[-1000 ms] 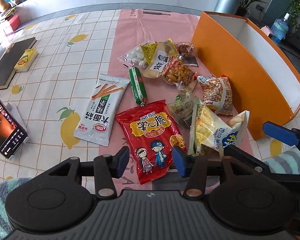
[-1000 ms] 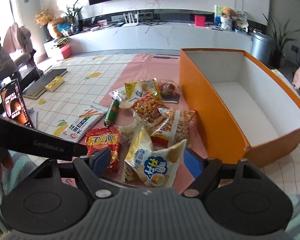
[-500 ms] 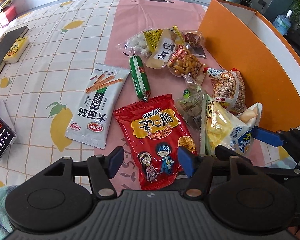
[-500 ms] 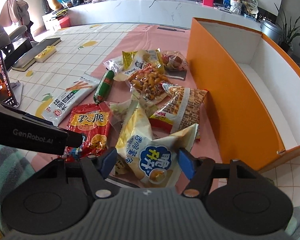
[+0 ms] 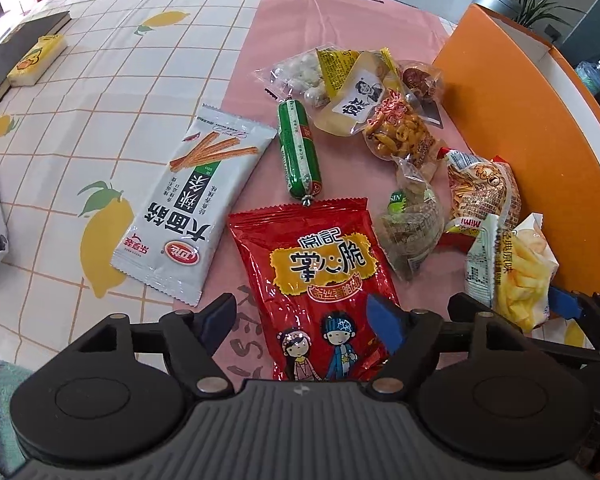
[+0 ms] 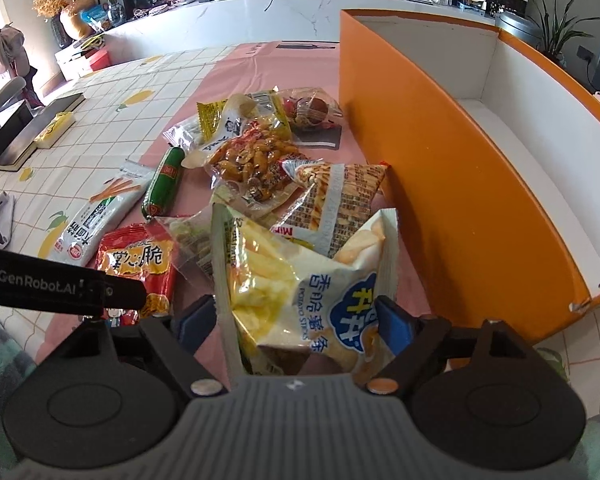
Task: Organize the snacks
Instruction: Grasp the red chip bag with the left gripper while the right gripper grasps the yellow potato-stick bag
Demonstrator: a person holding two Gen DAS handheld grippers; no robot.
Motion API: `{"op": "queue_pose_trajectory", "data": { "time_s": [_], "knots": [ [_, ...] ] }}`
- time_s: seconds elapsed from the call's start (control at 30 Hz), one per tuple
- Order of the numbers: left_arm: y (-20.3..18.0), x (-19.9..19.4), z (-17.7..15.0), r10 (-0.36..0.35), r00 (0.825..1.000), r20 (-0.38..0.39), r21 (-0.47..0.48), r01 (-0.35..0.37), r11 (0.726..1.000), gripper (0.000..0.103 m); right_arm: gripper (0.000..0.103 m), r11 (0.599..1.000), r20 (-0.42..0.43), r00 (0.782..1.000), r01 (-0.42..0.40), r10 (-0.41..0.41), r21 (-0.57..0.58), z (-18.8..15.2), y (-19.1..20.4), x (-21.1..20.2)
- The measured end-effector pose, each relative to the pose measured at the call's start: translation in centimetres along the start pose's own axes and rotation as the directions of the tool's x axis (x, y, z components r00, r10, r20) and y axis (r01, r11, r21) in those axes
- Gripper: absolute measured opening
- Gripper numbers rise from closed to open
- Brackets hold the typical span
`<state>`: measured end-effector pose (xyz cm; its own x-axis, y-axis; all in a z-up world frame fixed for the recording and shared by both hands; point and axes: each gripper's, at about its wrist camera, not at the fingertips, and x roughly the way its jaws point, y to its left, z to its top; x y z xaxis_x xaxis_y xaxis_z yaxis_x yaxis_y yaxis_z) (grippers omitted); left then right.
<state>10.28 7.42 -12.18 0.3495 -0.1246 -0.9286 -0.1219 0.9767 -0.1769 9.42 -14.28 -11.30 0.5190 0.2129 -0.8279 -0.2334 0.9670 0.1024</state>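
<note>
**Reaching for 2 snack bags beside the orange box**

Holding a gripper in each hand, we see our left gripper (image 5: 302, 320) with its jaws apart, 1 on each side of the lower end of the red snack bag (image 5: 316, 264), which lies flat on the pink runner of the bench (image 5: 100, 80). We cannot tell whether either pad touches the bag.

Our right gripper (image 6: 296, 320) has its jaws apart around the yellow potato-stick bag (image 6: 300, 280); the blue pad (image 6: 394, 326) on the right sits just beside the bag's edge. The bag leans on the striped Mimi bag (image 6: 336, 196) behind it.

Beyond the red bag lie the white noodle-stick packet (image 5: 196, 208) to its left and the green sausage (image 5: 299, 152) just above it, close to its top edge. Farther back we see a clear bag of orange fried snacks (image 5: 400, 136), a packet with a face label (image 5: 356, 100) and a bag of white candies (image 5: 300, 76), bunched together.

The orange box (image 6: 440, 184) stands at the right, open at the top and white inside, with the Mimi bag close against its wall. A black book (image 5: 20, 48) and a yellow pack (image 5: 36, 60) lie at the far left.
</note>
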Motion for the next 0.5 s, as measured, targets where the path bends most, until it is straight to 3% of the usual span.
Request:
{"op": "queue_pose_trajectory", "data": {
  "time_s": [0.23,0.37,0.5],
  "knots": [
    [0.1,0.7,0.0,-0.023,1.000,-0.007,-0.040,0.023,0.999,0.094,0.072,0.997,0.016,0.999,-0.031,0.030,0.069,0.1,-1.6,0.1],
    [-0.4,0.8,-0.4,-0.047,0.999,-0.003,-0.013,0.047,0.999,0.078,0.064,0.996,0.018,0.999,-0.042,0.041,0.083,0.0,-1.9,-0.3],
    [-0.8,0.3,-0.8,-0.045,0.999,0.006,0.008,0.045,0.999,0.070,0.060,0.995,0.017,0.999,-0.050,0.048,0.085,-0.1,-2.2,-0.5]
  ]
}}
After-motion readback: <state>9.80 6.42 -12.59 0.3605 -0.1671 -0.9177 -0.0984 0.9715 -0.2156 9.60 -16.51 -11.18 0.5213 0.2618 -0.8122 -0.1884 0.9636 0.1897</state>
